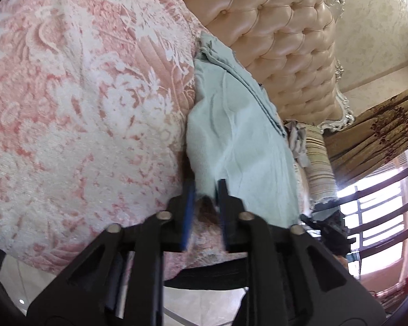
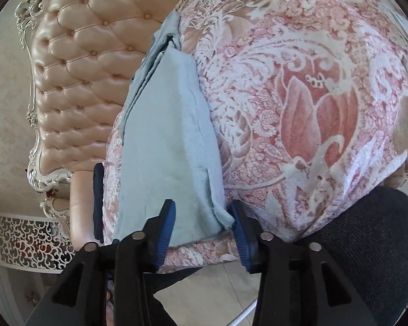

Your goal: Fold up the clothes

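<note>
**One folded garment on the bed, both grippers parted**

One pale blue garment (image 1: 239, 135) lies folded on the pink patterned bedspread (image 1: 81, 95), near the tufted headboard (image 1: 285, 40). Its near corners are hidden behind the fingers. Only the left view shows the curtain (image 1: 380, 135) and window. The left gripper (image 1: 205, 187) and right gripper (image 2: 202, 212) both stand apart, cloth edge between them, unclamped.
</note>
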{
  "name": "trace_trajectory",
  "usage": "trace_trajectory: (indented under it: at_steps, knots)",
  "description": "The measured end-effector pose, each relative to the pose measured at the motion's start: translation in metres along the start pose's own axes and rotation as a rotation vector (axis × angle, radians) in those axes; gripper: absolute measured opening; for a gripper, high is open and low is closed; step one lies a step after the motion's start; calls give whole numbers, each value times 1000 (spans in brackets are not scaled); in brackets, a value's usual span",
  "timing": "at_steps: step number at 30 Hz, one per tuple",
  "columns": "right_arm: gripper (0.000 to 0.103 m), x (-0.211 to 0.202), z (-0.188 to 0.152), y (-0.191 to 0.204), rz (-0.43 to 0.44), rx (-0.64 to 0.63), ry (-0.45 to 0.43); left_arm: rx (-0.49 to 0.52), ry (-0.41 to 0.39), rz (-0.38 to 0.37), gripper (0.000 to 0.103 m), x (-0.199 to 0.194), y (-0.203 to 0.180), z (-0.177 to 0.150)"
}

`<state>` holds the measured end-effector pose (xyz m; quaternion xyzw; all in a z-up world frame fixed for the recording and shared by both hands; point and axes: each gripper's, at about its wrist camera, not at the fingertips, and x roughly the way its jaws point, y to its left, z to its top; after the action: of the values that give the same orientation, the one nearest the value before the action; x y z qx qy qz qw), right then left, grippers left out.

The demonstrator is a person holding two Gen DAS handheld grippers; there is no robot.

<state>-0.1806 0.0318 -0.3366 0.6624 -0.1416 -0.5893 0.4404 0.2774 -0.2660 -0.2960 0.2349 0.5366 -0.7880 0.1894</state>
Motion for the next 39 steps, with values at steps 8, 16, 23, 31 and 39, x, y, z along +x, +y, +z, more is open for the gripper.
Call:
trace_trajectory:
  at_steps: [8, 16, 23, 31, 39]
  knots:
    - [54, 5, -2, 24, -81, -107, -9, 69, 11, 1, 54, 7, -11, 0]
    - [15, 12, -6, 33, -91, -162, 19, 59, 73, 23, 9, 20, -4, -1]
    - [10, -6, -3, 43, 76, -121, -35, 15, 5, -126, 9, -3, -8, 10]
    - [10, -23, 9, 45, 261, -36, -92, 57, -43, -183, 9, -15, -38, 45]
    - [10, -18, 3, 6, 292, 99, -74, -20, -4, -155, 9, 1, -11, 37]
